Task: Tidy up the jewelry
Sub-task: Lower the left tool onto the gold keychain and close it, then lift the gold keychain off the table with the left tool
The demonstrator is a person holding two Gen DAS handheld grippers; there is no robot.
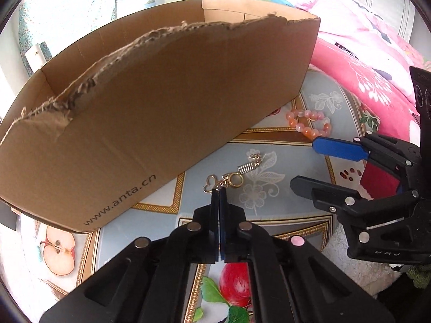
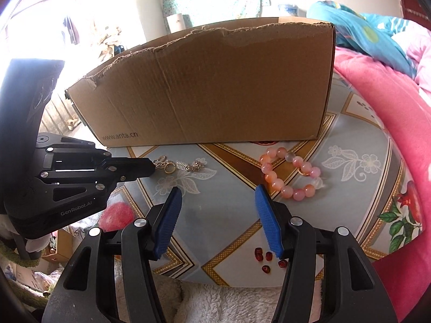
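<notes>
A gold and silver charm chain (image 1: 246, 167) (image 2: 182, 165) lies on the patterned table (image 2: 229, 215) in front of a torn cardboard box (image 1: 161, 107) (image 2: 215, 88). My left gripper (image 1: 218, 189) (image 2: 154, 165) is shut, its tips pinching the near end of the chain beside a heart-shaped link. A bracelet of pink and orange beads (image 1: 308, 133) (image 2: 269, 179) lies further right. My right gripper (image 2: 218, 189) (image 1: 307, 162) stands open above the cloth with nothing between its blue pads. Its right finger (image 2: 265, 210) is close to the bracelet's near edge.
The box stands along the far side of the table, its open top ragged. A pink blanket (image 1: 363, 53) (image 2: 390, 107) is heaped against the table's right side. White fleece (image 2: 229, 304) lies below the near edge. The cloth carries fruit and flower prints.
</notes>
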